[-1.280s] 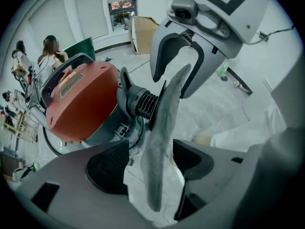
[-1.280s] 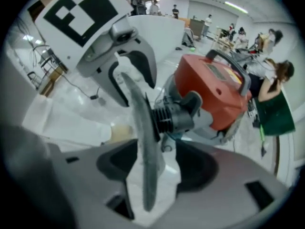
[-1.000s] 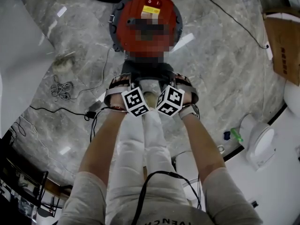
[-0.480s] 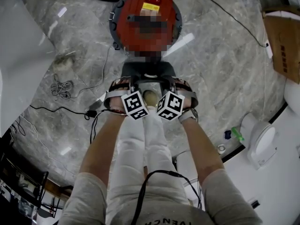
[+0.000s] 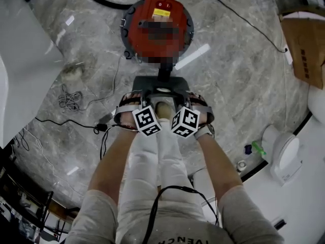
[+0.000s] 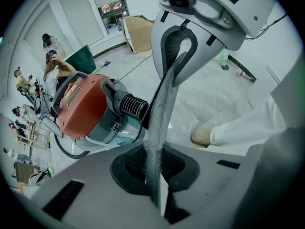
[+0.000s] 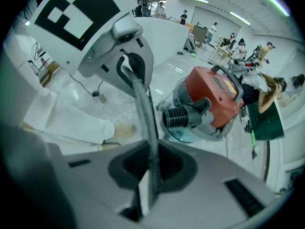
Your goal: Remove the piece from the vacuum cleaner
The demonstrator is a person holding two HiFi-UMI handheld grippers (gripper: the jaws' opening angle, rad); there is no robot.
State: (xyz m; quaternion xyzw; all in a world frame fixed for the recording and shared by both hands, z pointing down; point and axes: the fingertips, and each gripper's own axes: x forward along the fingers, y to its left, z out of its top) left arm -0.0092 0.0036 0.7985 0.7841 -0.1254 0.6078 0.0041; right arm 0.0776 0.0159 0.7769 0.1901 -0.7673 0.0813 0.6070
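Head view: floor nozzle [image 5: 175,83] now farther from vacuum cleaner [image 5: 136,28], tube [image 5: 163,72] exposed.

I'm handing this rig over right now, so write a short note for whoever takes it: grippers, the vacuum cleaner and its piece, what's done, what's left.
Left hand-held gripper: shut on the flat grey piece.
Right hand-held gripper: jaws have just been closing, now shut on the same piece.
Red vacuum cleaner: stands just beyond the piece, a dark neck between them.
Done: both grips taken.
Left: pull the piece away; whether it has already come free cannot be told.
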